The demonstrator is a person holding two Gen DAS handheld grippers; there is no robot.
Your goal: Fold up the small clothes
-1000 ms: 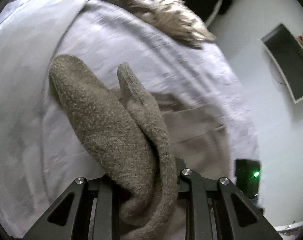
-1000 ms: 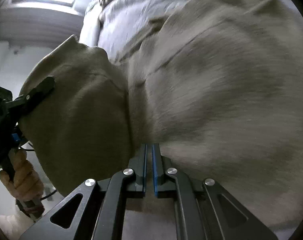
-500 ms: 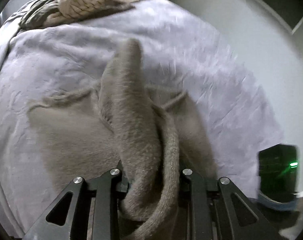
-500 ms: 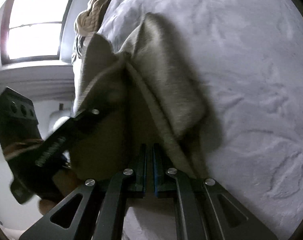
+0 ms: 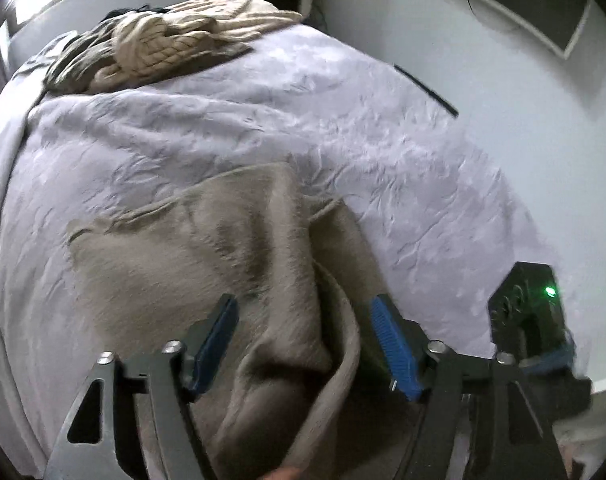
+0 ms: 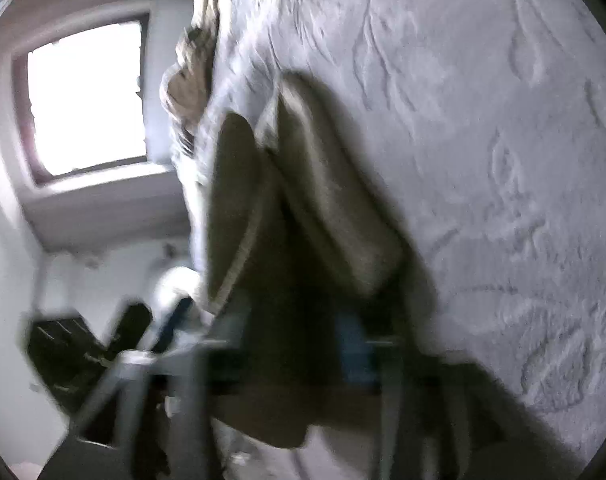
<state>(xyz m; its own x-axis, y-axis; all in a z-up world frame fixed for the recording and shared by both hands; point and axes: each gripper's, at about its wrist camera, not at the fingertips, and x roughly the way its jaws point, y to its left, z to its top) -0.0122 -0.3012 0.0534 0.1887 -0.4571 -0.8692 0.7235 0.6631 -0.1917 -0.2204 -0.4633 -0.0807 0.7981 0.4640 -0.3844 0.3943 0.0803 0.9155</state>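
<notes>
A small beige fleece garment [image 5: 175, 264] lies bunched on the pale bedcover [image 5: 263, 120], near the bed's front edge. My left gripper [image 5: 305, 312] is open, its blue pads [image 5: 387, 332] standing apart on either side of a raised fold of the garment. The right wrist view is blurred. There the garment [image 6: 323, 208] shows as a dark folded bundle, and my right gripper [image 6: 287, 344] stands open around its near end. The right gripper's body [image 5: 527, 316] shows at the right of the left wrist view.
A heap of cream and beige knitted clothes [image 5: 171, 44] lies at the far end of the bed. A white wall with a framed panel [image 5: 515, 4] stands to the right. A bright window [image 6: 87, 96] shows in the right wrist view.
Both grippers have opened and let go of the garment, which has dropped onto the bedcover in a folded bundle. The right view has become blurred with motion.
</notes>
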